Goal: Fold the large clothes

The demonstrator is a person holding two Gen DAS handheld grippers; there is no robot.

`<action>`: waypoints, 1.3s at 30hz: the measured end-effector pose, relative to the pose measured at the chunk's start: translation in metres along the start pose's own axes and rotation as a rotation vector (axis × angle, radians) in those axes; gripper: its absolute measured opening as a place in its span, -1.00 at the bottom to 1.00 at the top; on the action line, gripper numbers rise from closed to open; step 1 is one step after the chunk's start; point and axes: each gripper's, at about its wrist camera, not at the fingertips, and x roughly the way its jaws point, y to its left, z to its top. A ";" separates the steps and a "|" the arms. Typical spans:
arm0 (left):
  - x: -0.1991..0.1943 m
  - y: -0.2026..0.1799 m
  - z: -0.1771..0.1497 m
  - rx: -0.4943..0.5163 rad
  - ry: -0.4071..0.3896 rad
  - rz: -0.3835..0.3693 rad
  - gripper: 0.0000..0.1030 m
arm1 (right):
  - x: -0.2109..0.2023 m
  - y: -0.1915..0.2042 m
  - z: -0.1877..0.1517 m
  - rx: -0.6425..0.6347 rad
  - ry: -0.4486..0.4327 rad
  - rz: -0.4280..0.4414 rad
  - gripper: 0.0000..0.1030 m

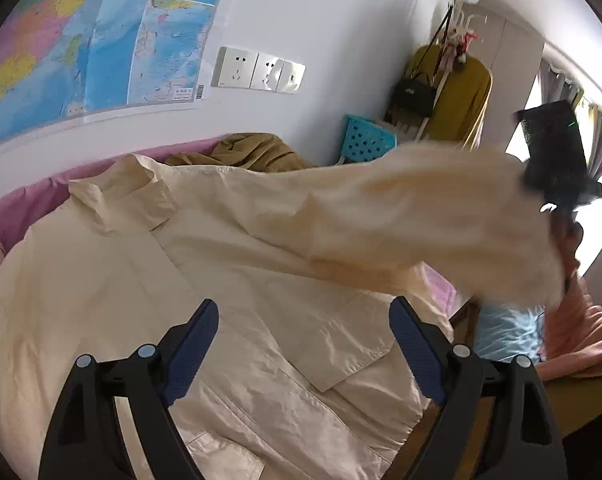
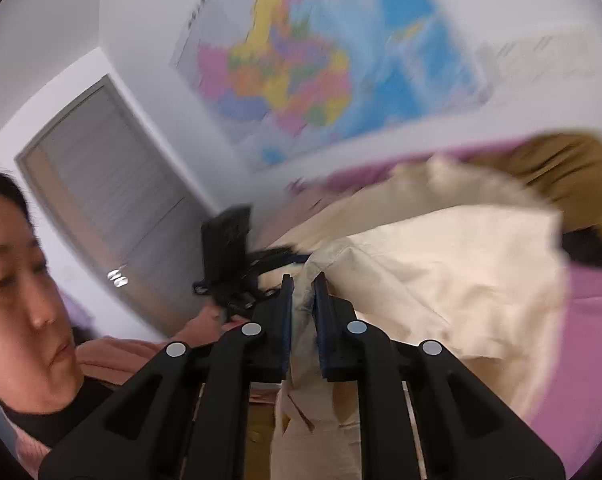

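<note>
One big cream jacket (image 1: pixel 205 300) lies spread out flat on a pink bed cover (image 1: pixel 17 208), with its collar up near the white wall (image 1: pixel 341 20). It takes up most of the bed. On the wall hangs a large, bright map (image 1: pixel 81 40) with lots of blue on it, and just beside the map sit three white wall plugs (image 1: pixel 259 70). A brown cloth (image 1: pixel 253 152) lies bunched up past the collar, between the jacket and the wall. Further off, in the corner, a yellow-green coat (image 1: pixel 465 96) hangs on a rack with a small black bag (image 1: pixel 415 94) in front of it, and a little teal stool (image 1: pixel 367 140) stands close by. One sleeve (image 1: pixel 441 216) of the jacket is lifted up off the bed and stretches across to the side. The right gripper (image 2: pixel 303 280) has its two fingers squeezed close together on the cream cloth, so it is holding the sleeve up. The left gripper (image 1: pixel 303 324) hangs over the flat part of the jacket with its fingers spread wide apart and nothing pinched between them. In the right wrist view the picture is blurry, and a person in a pink top (image 2: pixel 113 356) leans in at the side.
</note>
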 end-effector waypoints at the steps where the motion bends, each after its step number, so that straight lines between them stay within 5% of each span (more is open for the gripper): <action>1: -0.003 0.004 -0.001 -0.016 -0.005 -0.002 0.64 | 0.023 -0.008 0.000 0.039 0.033 0.036 -0.77; 6: -0.028 0.024 -0.011 -0.069 -0.028 0.018 0.65 | 0.129 -0.041 -0.006 0.186 0.230 0.098 -0.47; 8: -0.033 0.028 -0.017 -0.076 -0.023 0.019 0.71 | 0.147 -0.044 -0.012 0.179 0.294 0.042 0.00; 9: -0.035 0.028 -0.020 -0.076 -0.016 0.014 0.73 | 0.154 -0.043 -0.013 0.157 0.332 0.026 0.00; 14: -0.011 0.021 -0.039 -0.044 0.080 -0.060 0.84 | 0.107 -0.025 0.016 -0.024 0.229 -0.066 0.24; 16: 0.006 0.015 -0.045 -0.029 0.136 -0.078 0.83 | 0.084 -0.026 0.036 -0.116 0.151 -0.217 0.31; 18: 0.019 0.008 -0.051 -0.013 0.185 -0.127 0.66 | 0.079 -0.039 0.056 -0.167 0.135 -0.391 0.29; 22: 0.031 -0.021 -0.062 0.085 0.258 -0.123 -0.21 | 0.116 -0.089 0.080 -0.182 0.282 -0.626 0.15; 28: 0.026 -0.035 -0.070 0.122 0.265 -0.098 -0.40 | 0.185 -0.168 0.056 -0.171 0.638 -0.806 0.07; 30: 0.022 -0.035 -0.069 0.120 0.260 -0.099 -0.42 | 0.196 -0.186 0.044 -0.185 0.734 -0.850 -0.22; 31: 0.020 -0.034 -0.069 0.118 0.261 -0.099 -0.45 | 0.198 -0.193 0.040 -0.190 0.755 -0.870 -0.56; 32: 0.020 -0.033 -0.067 0.118 0.263 -0.098 -0.47 | 0.198 -0.197 0.038 -0.185 0.765 -0.868 -0.91; 35: 0.016 -0.029 -0.063 0.118 0.264 -0.069 -0.58 | 0.182 -0.193 0.046 -0.127 0.698 -0.751 -0.95; 39: -0.003 -0.013 -0.056 0.109 0.244 0.034 -0.67 | 0.103 -0.174 0.093 0.054 0.308 -0.470 -0.95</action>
